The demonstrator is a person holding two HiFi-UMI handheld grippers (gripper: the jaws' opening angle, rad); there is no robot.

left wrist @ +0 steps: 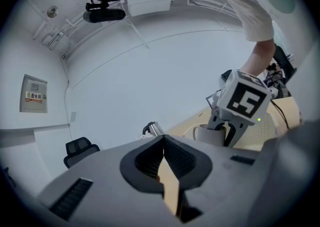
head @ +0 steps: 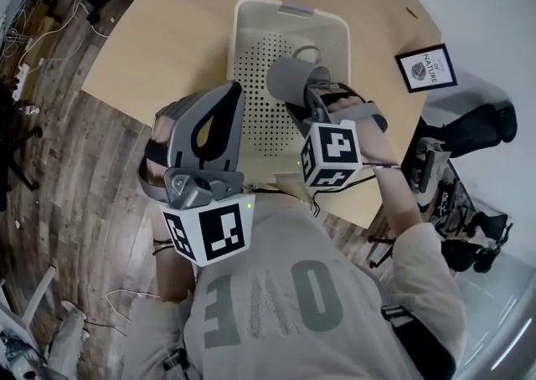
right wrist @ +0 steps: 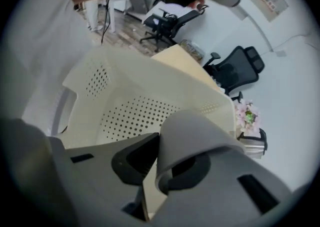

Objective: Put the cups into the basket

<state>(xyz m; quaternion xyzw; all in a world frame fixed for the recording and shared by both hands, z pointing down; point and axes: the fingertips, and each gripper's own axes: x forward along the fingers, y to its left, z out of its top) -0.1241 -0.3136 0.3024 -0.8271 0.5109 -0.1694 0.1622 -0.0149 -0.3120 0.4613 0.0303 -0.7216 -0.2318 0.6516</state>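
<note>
Pale wooden tabletop (head: 167,43) w/ cream perforated plastic basket (head: 251,18) on it.
L tool (head: 219,119) by basket's near-left corner, jaws together, nothing betw. them; R tool (head: 306,102) clamped on rim of plain grey cup (head: 289,79), cup tilted over basket's inside.

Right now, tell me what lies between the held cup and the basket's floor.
Nothing: in the right gripper view the cup in the right gripper hangs over the bare perforated floor of the basket.
</note>
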